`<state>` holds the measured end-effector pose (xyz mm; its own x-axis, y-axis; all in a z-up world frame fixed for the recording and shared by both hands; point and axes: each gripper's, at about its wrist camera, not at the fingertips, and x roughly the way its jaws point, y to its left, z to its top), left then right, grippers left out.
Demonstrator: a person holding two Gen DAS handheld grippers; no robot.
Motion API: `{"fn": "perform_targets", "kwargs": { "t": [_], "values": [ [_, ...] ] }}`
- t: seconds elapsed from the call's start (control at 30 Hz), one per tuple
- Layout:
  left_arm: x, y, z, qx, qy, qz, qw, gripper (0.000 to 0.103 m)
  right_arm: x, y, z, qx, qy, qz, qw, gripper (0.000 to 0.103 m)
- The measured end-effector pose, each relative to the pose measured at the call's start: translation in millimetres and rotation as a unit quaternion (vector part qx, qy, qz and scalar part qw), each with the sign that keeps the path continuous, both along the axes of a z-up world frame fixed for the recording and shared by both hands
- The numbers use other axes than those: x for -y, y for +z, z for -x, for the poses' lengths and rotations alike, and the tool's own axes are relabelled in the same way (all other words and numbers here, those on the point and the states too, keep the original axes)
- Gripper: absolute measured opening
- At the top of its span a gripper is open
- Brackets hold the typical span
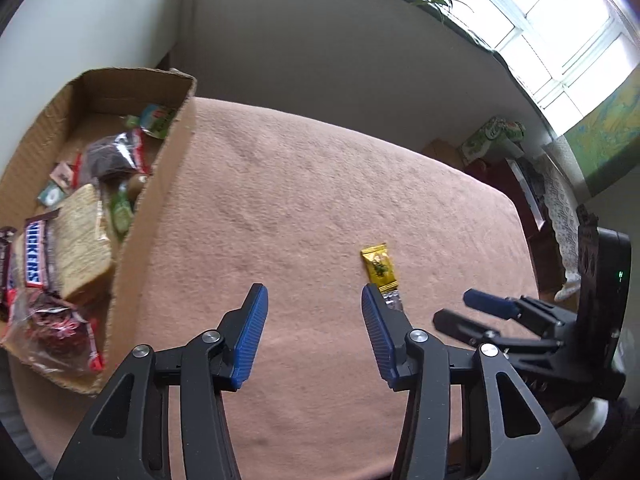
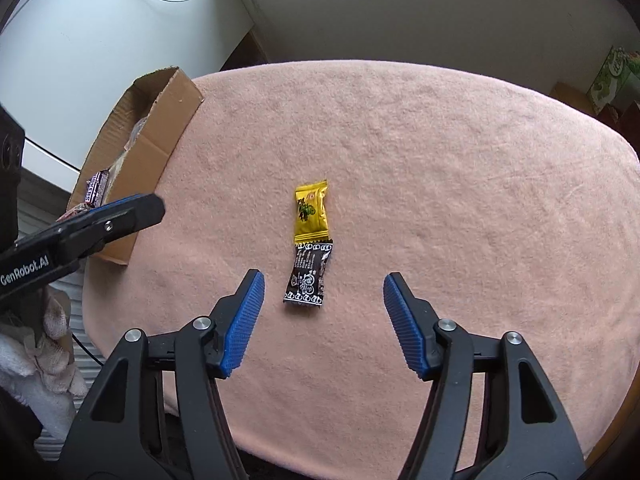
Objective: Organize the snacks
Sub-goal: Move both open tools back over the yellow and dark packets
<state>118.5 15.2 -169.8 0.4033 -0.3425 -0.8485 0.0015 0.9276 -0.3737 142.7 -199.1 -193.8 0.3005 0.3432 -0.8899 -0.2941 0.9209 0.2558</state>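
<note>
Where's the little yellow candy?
In the right wrist view the yellow candy lies mid-table on the pink cloth, end to end with a dark brown candy, right of the cardboard box.

Both views are lit by soft daylight, admitted through a window [image 1: 576, 36] at the upper right of the left wrist view, where the panes are blown out to white. The pink tabletop [image 2: 400, 160] is evenly and brightly lit, and only faint shadows are cast. Strong fisheye bending is seen at the edges, with dark vignetted corners. Focus is sharp throughout; slight softness is noticed at the rims.
</note>
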Motion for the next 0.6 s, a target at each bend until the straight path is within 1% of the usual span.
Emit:
{"fn": "perform_targets", "kwargs": {
  "t": [0.07, 0.2, 0.37, 0.43, 0.6],
  "values": [
    [11.3, -7.2, -10.3, -0.010, -0.012, 0.010, 0.9998, 0.039, -4.1, -6.8, 1.8, -0.005, 0.001, -0.004, 1.000, 0.053],
    [35.5, -24.6, -28.2, -0.037, -0.045, 0.028, 0.9979, 0.036, -7.1, -15.0, 2.1, -0.005, -0.002, -0.006, 1.000, 0.048],
    [58.4, -38.4, -42.8, -0.061, -0.066, 0.032, 0.9954, 0.036, -1.8, -18.8, 2.0, -0.009, -0.016, -0.014, 1.000, 0.047],
    [64.2, -39.7, -45.7, -0.064, -0.069, 0.031, 0.9951, 0.036, 3.5, -18.8, 3.5, -0.009, -0.021, -0.016, 1.000, 0.047],
    [84.2, -48.6, -53.1, -0.070, -0.081, 0.001, 0.9942, 0.036, 8.4, -20.8, 6.0, -0.010, -0.025, -0.014, 1.000, 0.047]
  ]
}}
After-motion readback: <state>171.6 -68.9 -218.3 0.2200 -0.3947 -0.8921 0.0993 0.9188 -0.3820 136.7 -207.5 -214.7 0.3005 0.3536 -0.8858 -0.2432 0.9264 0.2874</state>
